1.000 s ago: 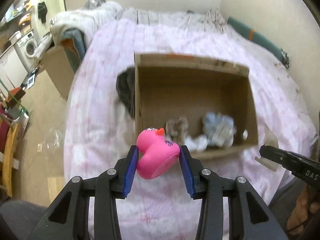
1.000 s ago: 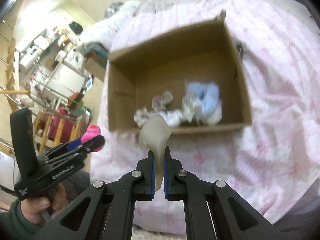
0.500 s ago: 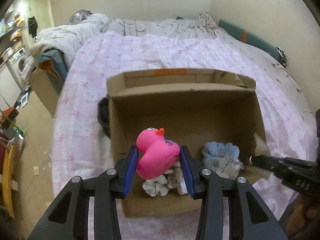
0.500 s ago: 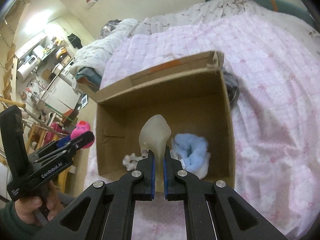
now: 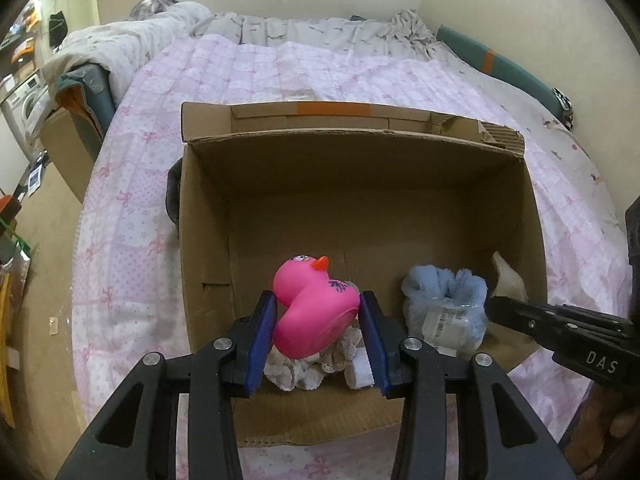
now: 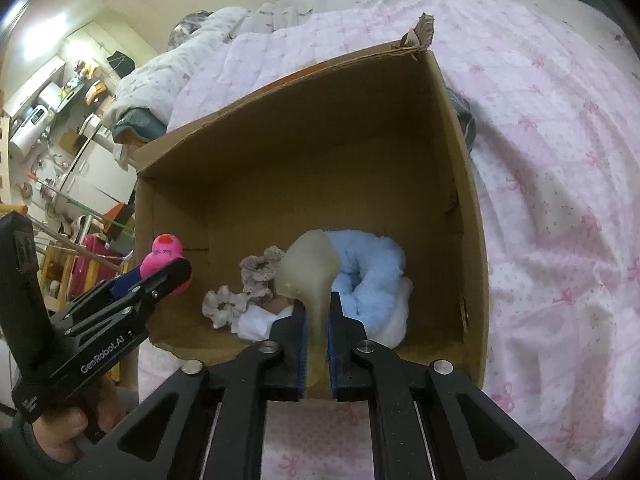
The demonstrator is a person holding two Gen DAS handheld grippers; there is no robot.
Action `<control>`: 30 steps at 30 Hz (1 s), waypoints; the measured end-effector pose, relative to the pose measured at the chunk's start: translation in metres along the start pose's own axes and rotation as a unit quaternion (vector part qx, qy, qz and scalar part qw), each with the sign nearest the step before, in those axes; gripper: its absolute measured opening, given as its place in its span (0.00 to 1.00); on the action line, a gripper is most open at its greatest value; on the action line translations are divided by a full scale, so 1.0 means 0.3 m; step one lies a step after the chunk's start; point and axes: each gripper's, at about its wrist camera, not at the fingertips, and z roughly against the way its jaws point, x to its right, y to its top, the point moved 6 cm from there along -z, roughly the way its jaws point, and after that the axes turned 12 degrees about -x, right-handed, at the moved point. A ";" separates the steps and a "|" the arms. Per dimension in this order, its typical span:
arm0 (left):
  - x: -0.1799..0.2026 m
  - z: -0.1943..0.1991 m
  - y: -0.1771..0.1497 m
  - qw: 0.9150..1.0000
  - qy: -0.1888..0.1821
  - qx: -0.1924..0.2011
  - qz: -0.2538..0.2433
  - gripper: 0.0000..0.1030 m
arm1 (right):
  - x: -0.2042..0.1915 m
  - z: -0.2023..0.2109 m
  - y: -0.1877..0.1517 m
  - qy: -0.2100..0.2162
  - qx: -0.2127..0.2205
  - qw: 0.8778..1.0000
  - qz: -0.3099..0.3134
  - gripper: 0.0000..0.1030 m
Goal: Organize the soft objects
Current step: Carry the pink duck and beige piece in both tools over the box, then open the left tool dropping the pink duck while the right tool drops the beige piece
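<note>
**Cardboard box on a pink quilt, two soft things held over it**

Cardboard box (image 5: 352,208) open on a pink quilted bed (image 5: 304,68), seen from above through two wrist views. Left gripper (image 5: 318,316) clamped on a pink rubber duck (image 5: 314,312), blue pads pressed to both flanks, held just above the near inside of the box. Right gripper (image 6: 317,320) closed tight on a limp, translucent beige rubbery piece (image 6: 310,272), pinched at its narrow stem, broad end flopped upward over the box. Already on the box floor: a fluffy blue scrunchie (image 6: 372,268) with a paper label, lacy beige scrunchies (image 6: 256,276) and a white cloth bit (image 6: 256,324).

Likely risks: duck bouncing or rolling off the pile if let go from this height; beige piece sticking to a pad instead of dropping, since it looks tacky and thin; either gripper catching the near cardboard rim, which sits close beneath both; the two grippers bumping, being near each other over the same corner.

Readable writing: "GenRobot.AI" on the left gripper body in the right view; "DAS" on the right gripper in the left view. Scrunchie label too blurred to read.
</note>
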 end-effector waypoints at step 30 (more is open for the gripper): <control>-0.011 0.095 0.019 0.998 0.017 0.048 0.022 0.66 | -0.005 0.092 0.038 -0.033 0.073 0.997 -0.008 0.97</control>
